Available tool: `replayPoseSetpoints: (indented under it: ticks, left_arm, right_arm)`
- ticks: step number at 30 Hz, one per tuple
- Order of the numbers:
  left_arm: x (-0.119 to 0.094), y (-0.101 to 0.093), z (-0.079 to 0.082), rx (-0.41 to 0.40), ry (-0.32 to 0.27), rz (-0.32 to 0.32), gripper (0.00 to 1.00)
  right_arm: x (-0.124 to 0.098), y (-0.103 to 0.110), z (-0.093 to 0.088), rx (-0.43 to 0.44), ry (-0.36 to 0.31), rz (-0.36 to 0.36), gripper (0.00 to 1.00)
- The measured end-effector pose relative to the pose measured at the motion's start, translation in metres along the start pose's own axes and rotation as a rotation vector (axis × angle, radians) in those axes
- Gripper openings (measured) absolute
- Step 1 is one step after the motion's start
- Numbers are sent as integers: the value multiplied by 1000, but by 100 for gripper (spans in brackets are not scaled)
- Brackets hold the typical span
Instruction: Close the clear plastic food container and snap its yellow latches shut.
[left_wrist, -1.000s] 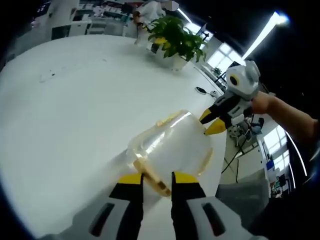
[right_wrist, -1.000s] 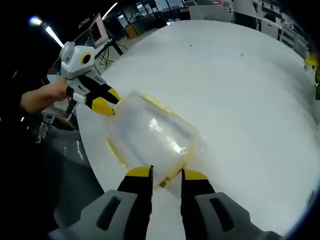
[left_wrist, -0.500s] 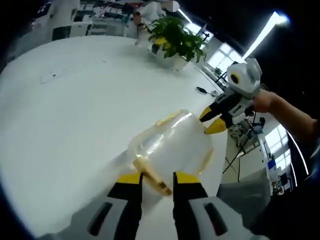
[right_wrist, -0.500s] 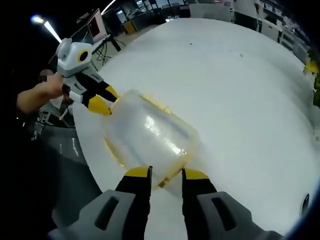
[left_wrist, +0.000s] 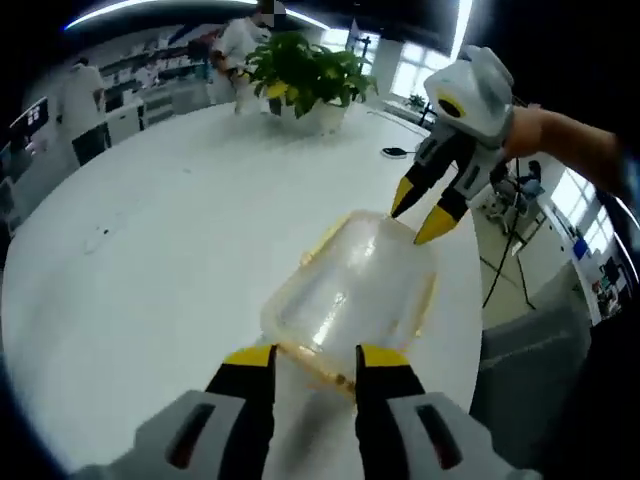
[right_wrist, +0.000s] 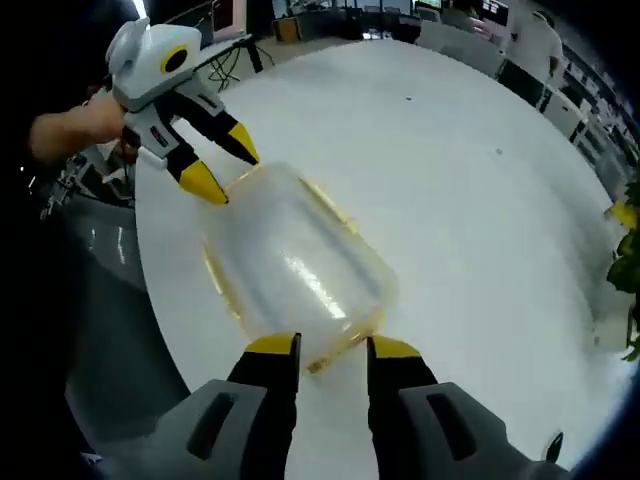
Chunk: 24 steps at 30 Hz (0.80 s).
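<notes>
Two tongs: left tongs (left_wrist: 312, 358) and right tongs (right_wrist: 320, 347) face each other across a clear plastic food container (left_wrist: 352, 296) near the edge of a round white desk (left_wrist: 150, 260).
Left tongs: jaws a narrow gap apart, tips level with the near end of the container, where a yellow latch (left_wrist: 318, 366) lies between them; whether they touch it, I cannot tell.
Right tongs: same narrow gap, tips at the opposite end, over its latch (right_wrist: 333, 352).
Change: half a second ago each pair sat lower against the far end; both now show raised and tipped above the lid, jaws apart.
Meaning: the lid appears seated; the latches likely remain to be pressed down, each end in turn.
Background: a potted plant (left_wrist: 300, 75) stands at the far side of the desk.
</notes>
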<state>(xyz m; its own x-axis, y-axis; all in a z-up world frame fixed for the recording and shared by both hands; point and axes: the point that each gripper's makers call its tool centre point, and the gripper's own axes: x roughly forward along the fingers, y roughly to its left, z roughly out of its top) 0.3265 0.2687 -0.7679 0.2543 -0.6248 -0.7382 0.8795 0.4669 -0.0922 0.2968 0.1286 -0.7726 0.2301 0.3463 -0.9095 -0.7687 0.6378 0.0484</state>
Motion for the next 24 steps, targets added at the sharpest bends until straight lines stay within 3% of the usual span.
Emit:
replayPoseSetpoints:
  ticks: [4, 8, 11, 17, 24]
  left_arm:
    - [0, -5, 4, 127, 18, -22, 25]
    - [3, -13, 17, 188, -17, -62, 26]
    - [3, -21, 29, 259, -51, -74, 30]
    - [14, -30, 33, 295, -65, -114, 33]
    - [22, -41, 38, 331, -62, -145, 34]
  right_arm:
    - [0, 1, 2, -80, 23, -7, 25]
    - [1, -4, 7, -132, 35, -31, 31]
    - [2, 5, 19, -220, -14, 11, 36]
    - [8, 27, 41, -243, -85, 75, 36]
    - [18, 34, 55, -316, -86, 84, 36]
